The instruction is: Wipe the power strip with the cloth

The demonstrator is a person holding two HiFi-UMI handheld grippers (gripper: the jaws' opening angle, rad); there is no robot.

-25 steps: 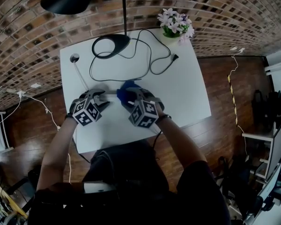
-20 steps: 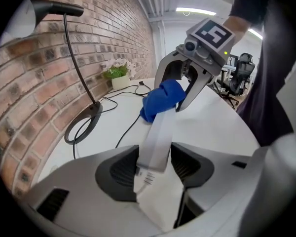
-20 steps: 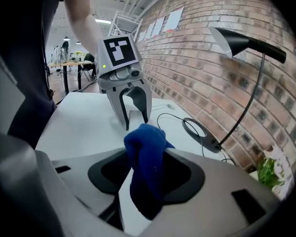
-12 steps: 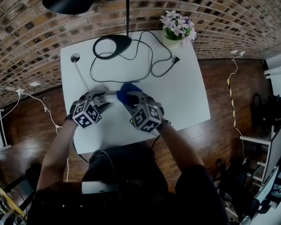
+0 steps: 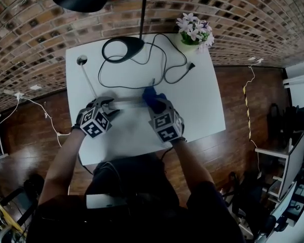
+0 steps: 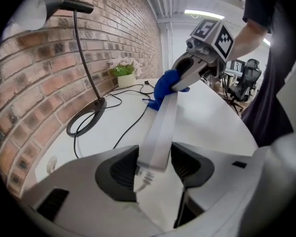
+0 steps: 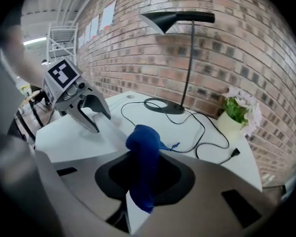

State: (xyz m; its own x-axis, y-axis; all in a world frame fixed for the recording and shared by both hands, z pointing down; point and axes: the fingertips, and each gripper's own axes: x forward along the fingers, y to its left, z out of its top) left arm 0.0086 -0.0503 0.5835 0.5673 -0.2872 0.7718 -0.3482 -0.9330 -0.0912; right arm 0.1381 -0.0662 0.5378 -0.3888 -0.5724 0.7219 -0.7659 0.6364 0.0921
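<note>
Left gripper (image 6: 155,171): clamped on the near end of the power strip (image 6: 164,117), a jaw pressing each side.
Right gripper (image 7: 142,179): jaws have just been closing, now pinched on the blue cloth (image 7: 144,147).
Power strip: on the white table (image 5: 192,105), stretched between the two grippers.
Cloth: bunched up, sitting right at the strip's far end.
Back by the wall: lamp (image 5: 122,48), flower pot (image 5: 193,29).

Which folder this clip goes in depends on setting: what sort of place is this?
Likely an office or studio workspace: a white table against a brick wall, a black desk lamp on it, and office chairs beyond.
</note>
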